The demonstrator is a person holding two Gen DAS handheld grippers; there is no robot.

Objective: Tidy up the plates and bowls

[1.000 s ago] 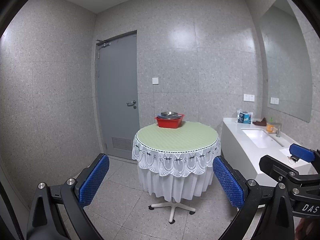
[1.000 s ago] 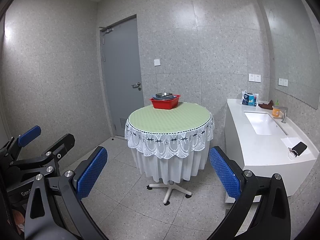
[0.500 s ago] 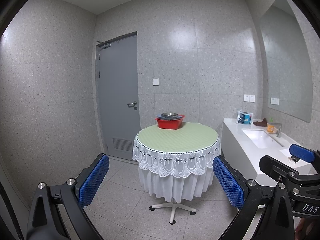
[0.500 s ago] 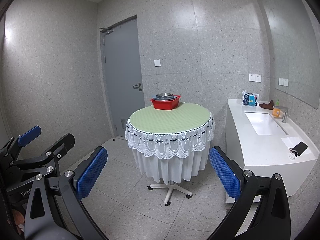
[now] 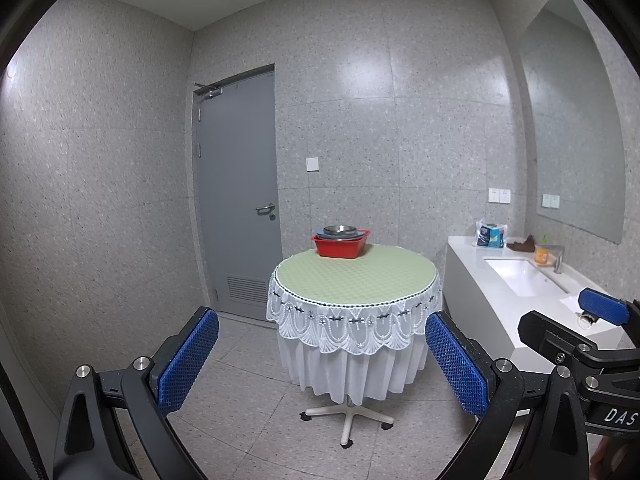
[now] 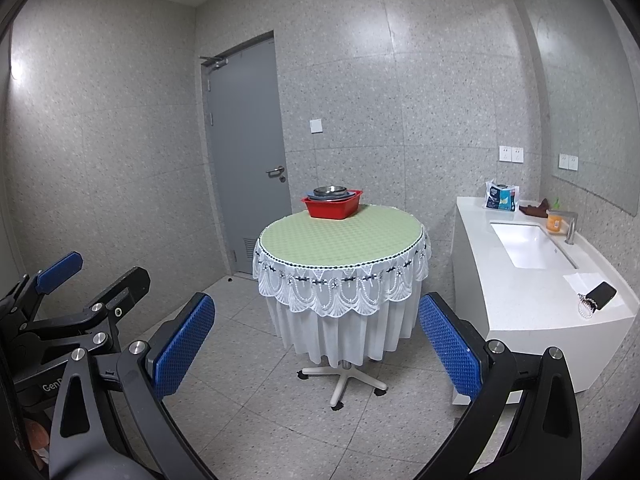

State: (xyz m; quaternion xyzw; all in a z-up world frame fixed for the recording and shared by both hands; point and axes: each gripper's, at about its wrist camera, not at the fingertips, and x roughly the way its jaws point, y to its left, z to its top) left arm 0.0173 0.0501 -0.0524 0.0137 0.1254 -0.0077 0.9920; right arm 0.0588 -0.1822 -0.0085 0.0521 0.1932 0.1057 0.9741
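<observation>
A red basin [image 5: 341, 245] [image 6: 332, 206] stands at the far edge of a round table [image 5: 356, 276] [image 6: 340, 242] with a green top and white lace cloth. In it lie a blue plate and a metal bowl [image 5: 340, 230] [image 6: 329, 191]. My left gripper [image 5: 320, 360] is open and empty, well short of the table. My right gripper [image 6: 316, 344] is open and empty too, also short of the table. The right gripper shows at the right edge of the left wrist view [image 5: 576, 332]; the left one shows at the left of the right wrist view [image 6: 80, 296].
A white counter with a sink [image 6: 528, 246] runs along the right wall, with a tissue pack [image 6: 501, 196], an orange cup [image 6: 554, 221] and a dark case [image 6: 600, 294] on it. A grey door [image 6: 248, 152] is shut behind the table. Tiled floor lies around the table's wheeled base [image 6: 342, 380].
Both views have tilted down very slightly, so the table sits a touch higher in the frame. Both grippers stay open and empty.
</observation>
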